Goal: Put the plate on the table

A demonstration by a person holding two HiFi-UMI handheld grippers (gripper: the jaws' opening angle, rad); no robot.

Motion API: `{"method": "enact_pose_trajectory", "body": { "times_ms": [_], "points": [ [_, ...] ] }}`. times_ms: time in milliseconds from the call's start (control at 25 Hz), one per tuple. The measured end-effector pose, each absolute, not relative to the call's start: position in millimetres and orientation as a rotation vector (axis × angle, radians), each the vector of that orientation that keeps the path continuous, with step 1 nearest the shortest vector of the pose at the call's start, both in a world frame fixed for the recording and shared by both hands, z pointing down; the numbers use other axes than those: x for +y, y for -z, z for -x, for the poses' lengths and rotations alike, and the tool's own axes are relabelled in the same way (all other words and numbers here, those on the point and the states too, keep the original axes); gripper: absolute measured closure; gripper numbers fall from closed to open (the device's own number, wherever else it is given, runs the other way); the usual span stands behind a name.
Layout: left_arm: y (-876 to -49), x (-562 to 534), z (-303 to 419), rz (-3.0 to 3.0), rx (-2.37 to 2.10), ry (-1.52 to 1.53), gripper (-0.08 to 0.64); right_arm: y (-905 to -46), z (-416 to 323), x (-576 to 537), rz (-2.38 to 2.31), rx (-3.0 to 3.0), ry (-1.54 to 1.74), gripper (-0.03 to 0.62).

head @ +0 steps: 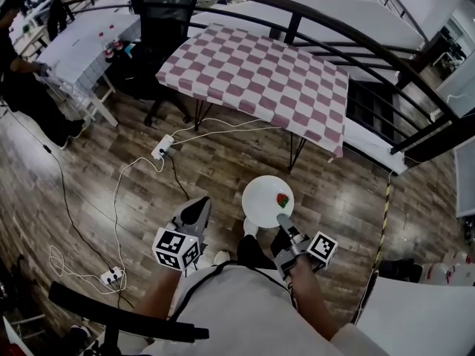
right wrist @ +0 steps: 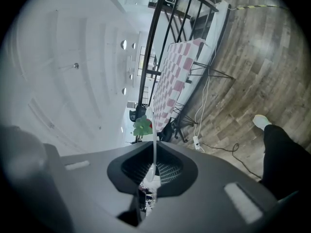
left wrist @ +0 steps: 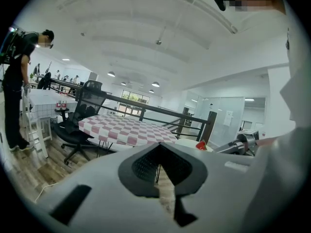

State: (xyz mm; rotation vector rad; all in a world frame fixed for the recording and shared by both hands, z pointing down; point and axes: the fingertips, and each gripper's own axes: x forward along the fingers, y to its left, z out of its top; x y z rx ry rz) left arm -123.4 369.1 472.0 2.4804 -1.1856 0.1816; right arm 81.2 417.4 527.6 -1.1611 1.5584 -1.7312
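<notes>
Here, reading from the left in the head view, a dark-clothed person point(head: 16, 65) is standing at the far edge beside a white-topped bench point(head: 89, 47). A white power strip point(head: 162, 147) is lying on the brown wood-plank floor point(head: 89, 199), with white cables trailing away from it.

Next, the left gripper point(head: 199, 205) is pointing forward over the floor. In the left gripper view its grey jaws are lying drawn together, with only a thin slit showing between the dark pads point(left wrist: 146, 166) and nothing caught in it.

Beyond, a black mesh office chair point(head: 159, 21) is standing at the left end of the rectangular table under a pink-and-white checked cloth point(head: 260, 80). A black curved metal railing point(head: 334, 32) is arching over and behind that table.

To the right, the round white plate point(head: 263, 202) is hanging level in the air above the floor, on the near side of the table and apart from it. A small red-and-green piece point(head: 283, 199) is sitting on its right part.

Finally, the right gripper point(head: 282, 219) is clamping the plate's near rim. In the right gripper view the plate is showing edge-on as a thin white line running between the closed jaws, pressed by both pads.
</notes>
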Motion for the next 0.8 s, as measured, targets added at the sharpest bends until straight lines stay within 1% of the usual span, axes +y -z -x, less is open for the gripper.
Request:
{"method": "enact_pose_trajectory", "body": {
  "times_ms": [440,800],
  "points": [
    [-455.3,272.6,78.7,-2.489,-1.227,-0.163,0.558,-518.0,-115.6,315.3,1.123,1.63,1.751,0.575],
    [-448.5,213.8,45.5,-2.454,-1.306,-0.156,0.558,-516.1,-138.6,244.6,1.049,1.718,1.803,0.575]
  ]
}}
